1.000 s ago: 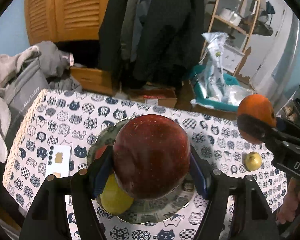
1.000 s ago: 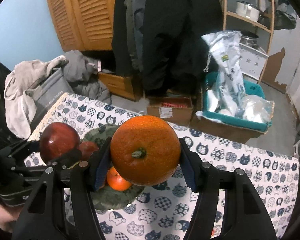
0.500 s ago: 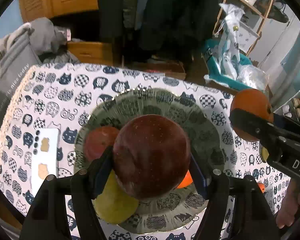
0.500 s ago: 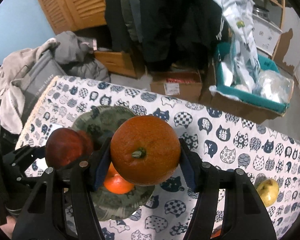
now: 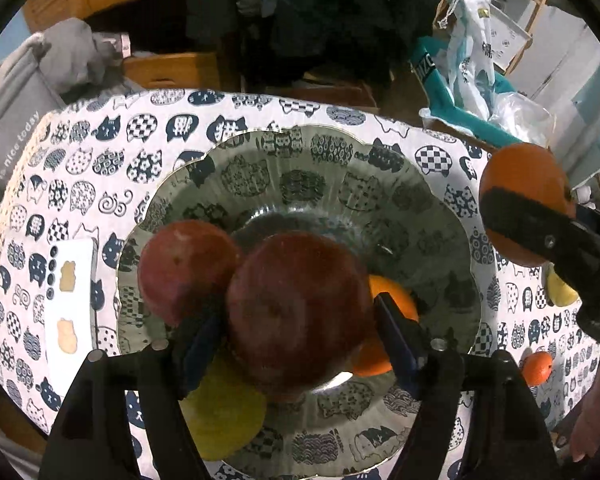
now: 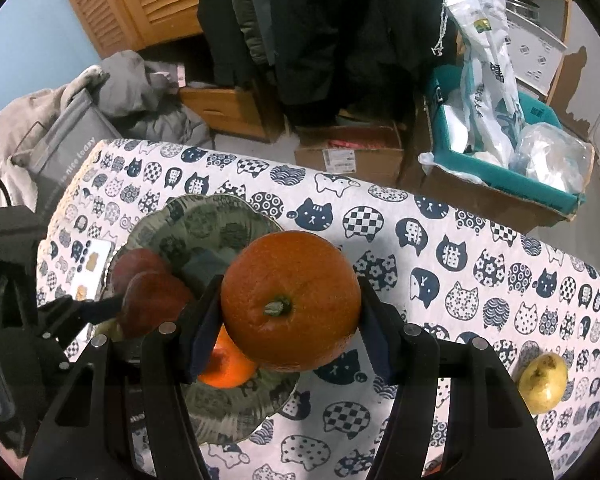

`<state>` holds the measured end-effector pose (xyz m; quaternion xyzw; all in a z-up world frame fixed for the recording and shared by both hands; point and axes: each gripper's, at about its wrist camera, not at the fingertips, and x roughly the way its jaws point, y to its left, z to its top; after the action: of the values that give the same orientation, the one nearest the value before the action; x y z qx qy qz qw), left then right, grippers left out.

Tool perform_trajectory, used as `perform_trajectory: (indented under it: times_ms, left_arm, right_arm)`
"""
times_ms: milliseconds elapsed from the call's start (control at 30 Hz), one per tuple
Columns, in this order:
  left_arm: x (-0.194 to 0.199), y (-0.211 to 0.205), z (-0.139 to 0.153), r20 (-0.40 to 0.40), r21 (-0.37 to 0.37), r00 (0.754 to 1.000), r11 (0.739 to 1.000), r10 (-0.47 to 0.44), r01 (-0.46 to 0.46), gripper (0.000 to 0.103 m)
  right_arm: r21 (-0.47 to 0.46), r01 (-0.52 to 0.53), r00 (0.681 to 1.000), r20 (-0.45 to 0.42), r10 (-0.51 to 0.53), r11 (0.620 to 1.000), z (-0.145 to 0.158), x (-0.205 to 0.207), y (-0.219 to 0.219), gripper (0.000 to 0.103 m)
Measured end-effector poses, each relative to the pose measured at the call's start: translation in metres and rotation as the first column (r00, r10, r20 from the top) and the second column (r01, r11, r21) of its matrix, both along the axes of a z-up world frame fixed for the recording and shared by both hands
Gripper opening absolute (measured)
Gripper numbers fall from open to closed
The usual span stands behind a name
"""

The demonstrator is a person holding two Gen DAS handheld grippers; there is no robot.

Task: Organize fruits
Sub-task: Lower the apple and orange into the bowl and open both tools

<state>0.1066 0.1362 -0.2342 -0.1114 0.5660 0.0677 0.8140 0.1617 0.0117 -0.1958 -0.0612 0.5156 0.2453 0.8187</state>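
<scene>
My left gripper [image 5: 300,320] is shut on a dark red apple [image 5: 298,308] and holds it low over the green glass plate [image 5: 340,176]. On the plate lie another red apple [image 5: 184,268], a yellow fruit [image 5: 224,416] and an orange [image 5: 392,300]. My right gripper [image 6: 290,304] is shut on a large orange [image 6: 290,300] above the plate's right rim [image 6: 236,408]; it also shows in the left wrist view [image 5: 520,188]. The held red apple shows in the right wrist view [image 6: 152,304].
A yellow fruit [image 6: 542,384] and a small orange [image 5: 536,368] lie on the cat-print cloth [image 6: 460,248] right of the plate. A white phone [image 5: 70,292] lies left of the plate. Beyond the table's far edge are boxes, clothes and a teal bin [image 6: 500,176].
Both grippers have tilted down and come lower toward the plate. The red apple now sits just above the fruit on the plate; the orange has come nearer the plate's right side.
</scene>
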Motion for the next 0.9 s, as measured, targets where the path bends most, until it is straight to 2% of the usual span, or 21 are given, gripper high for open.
perform_trajectory:
  times_ms: [133, 400, 700, 900]
  left_arm:
    - [-0.002, 0.006, 0.004, 0.011, -0.015, 1.0, 1.0, 0.021, -0.021, 0.082]
    - [-0.012, 0.021, 0.011, 0.025, -0.053, 0.998, 0.997, 0.059, -0.058, 0.082]
    - [-0.034, 0.04, 0.032, 0.068, -0.05, 0.993, 0.994, 0.099, -0.096, 0.082]
    - [-0.047, 0.058, 0.034, 0.077, -0.034, 0.987, 0.989, 0.143, -0.141, 0.082]
  right_arm:
    - [0.006, 0.003, 1.0, -0.003, -0.003, 1.0, 0.0, 0.002, 0.0, 0.063]
    - [0.018, 0.003, 1.0, -0.027, -0.002, 1.0, -0.006, 0.006, 0.005, 0.063]
    - [0.022, -0.05, 0.996, -0.071, 0.051, 0.999, -0.023, 0.002, 0.03, 0.063]
    - [-0.02, -0.091, 0.992, -0.086, 0.089, 0.996, -0.04, 0.0, 0.049, 0.063]
